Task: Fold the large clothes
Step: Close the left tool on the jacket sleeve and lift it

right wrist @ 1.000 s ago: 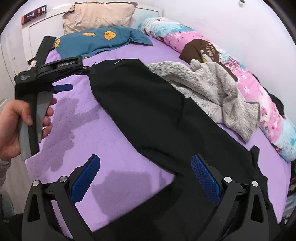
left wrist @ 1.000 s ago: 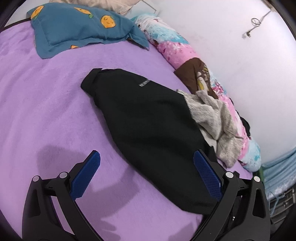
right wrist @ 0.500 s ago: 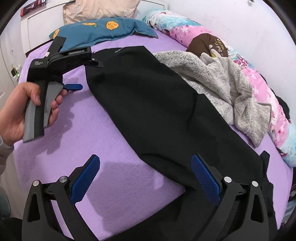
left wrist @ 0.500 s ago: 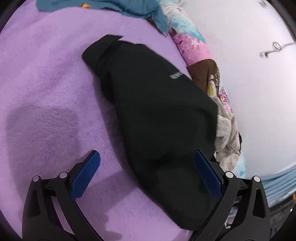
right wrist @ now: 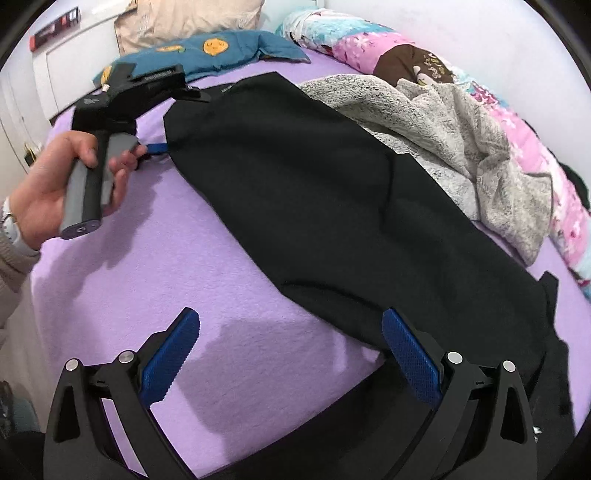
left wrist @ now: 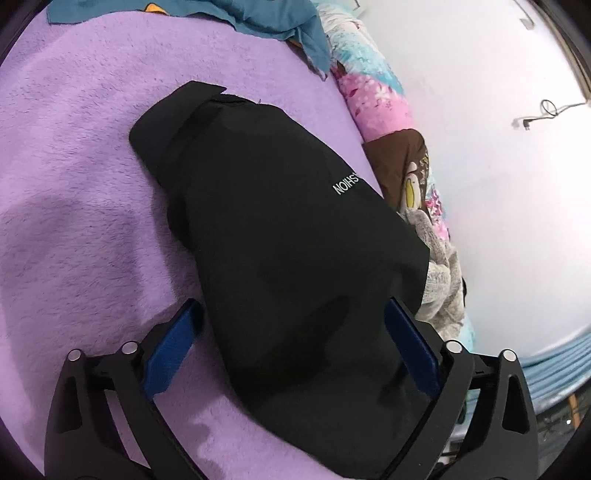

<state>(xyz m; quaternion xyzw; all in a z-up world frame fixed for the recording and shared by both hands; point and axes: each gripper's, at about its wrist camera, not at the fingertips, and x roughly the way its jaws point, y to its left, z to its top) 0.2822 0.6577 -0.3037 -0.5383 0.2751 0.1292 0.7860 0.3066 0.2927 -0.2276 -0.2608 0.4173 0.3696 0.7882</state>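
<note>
A black garment (left wrist: 288, 221) with small white lettering lies lengthwise on the purple blanket (left wrist: 74, 184). My left gripper (left wrist: 291, 306) is low over one end of it. Its jaws are closing, the black cloth sits between the blue pads (left wrist: 170, 350), and they do not press on it. In the right wrist view a hand (right wrist: 48, 192) holds that gripper at the garment's far left edge. My right gripper (right wrist: 290, 314) hangs open over the near edge of the garment (right wrist: 332, 192), one pad over the blanket (right wrist: 166, 258), the other over black cloth.
A grey fleece garment (right wrist: 461, 147) is heaped on the far side, partly under the black one. A rolled pink and blue quilt (right wrist: 517, 122) runs along the white wall. A teal pillow (right wrist: 221, 48) and a beige one (right wrist: 177, 22) lie at the bed's head.
The left gripper has come down and in toward the black garment, whose end now sits between its fingers. The right gripper has sunk a little toward the garment's near edge.
</note>
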